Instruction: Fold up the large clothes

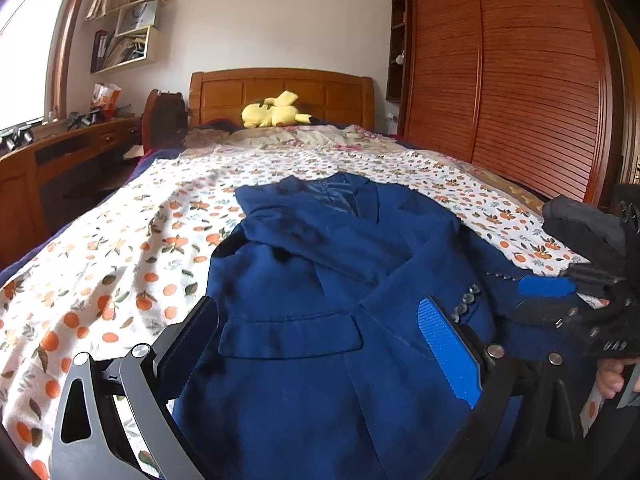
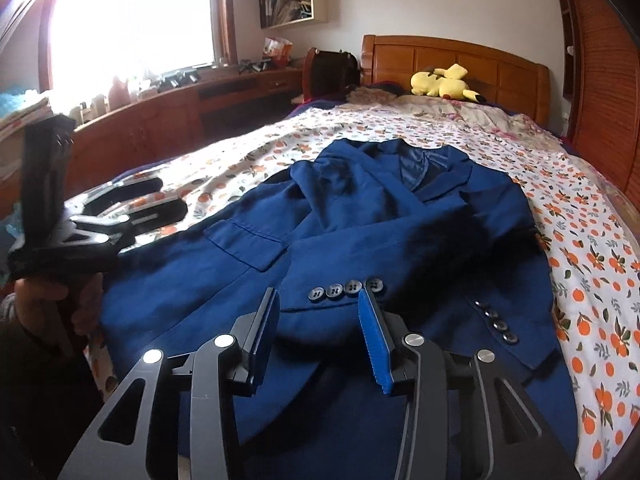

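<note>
Both hand-held grippers spread above the blue jacket (image 2: 360,216).
Right hand-held gripper (image 2: 320,304) over buttoned cuff; left hand-held gripper (image 1: 320,320) over pocket flap.

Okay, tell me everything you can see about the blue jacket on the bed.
The blue jacket is a dark blue blazer in a matte, woven-looking cloth with a shinier blue lining at the collar. It lies front up on the orange-print bedsheet, collar toward the headboard. Both sleeves are folded across the chest, each cuff showing a row of four dark buttons. A flap pocket shows on one front panel. The right tool is open just above the near cuff.
</note>
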Demonstrator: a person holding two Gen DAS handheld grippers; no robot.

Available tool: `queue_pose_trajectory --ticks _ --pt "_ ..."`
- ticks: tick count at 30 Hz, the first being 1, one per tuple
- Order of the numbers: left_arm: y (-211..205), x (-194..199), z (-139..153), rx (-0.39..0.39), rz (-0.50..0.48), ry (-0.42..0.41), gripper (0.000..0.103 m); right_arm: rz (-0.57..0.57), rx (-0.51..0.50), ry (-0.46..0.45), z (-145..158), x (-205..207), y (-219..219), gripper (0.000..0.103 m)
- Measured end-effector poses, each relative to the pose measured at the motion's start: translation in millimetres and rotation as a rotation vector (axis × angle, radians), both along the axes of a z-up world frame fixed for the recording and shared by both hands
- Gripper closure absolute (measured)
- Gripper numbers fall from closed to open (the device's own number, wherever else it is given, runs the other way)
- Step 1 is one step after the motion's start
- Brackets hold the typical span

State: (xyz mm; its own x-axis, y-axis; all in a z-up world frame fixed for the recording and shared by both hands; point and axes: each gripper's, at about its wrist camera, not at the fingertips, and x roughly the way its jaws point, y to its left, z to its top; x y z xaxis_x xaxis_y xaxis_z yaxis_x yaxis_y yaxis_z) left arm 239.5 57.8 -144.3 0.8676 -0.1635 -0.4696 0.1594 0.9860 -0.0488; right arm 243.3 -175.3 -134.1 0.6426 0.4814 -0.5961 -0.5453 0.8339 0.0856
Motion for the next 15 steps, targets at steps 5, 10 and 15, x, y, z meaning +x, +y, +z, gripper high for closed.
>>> queue_pose_trajectory --ticks 5,10,15 --pt "-6 -2 -5 0.012 0.015 0.031 0.002 -0.033 0.015 0.002 -1 0 -24 0.062" --pt "-20 3 -8 0.024 0.011 0.07 0.002 -0.088 -0.01 0.028 -7 7 -45 0.055" --pt "-36 12 -8 0.036 -0.003 0.111 0.002 -0.148 -0.011 0.062 -17 6 -68 0.035"
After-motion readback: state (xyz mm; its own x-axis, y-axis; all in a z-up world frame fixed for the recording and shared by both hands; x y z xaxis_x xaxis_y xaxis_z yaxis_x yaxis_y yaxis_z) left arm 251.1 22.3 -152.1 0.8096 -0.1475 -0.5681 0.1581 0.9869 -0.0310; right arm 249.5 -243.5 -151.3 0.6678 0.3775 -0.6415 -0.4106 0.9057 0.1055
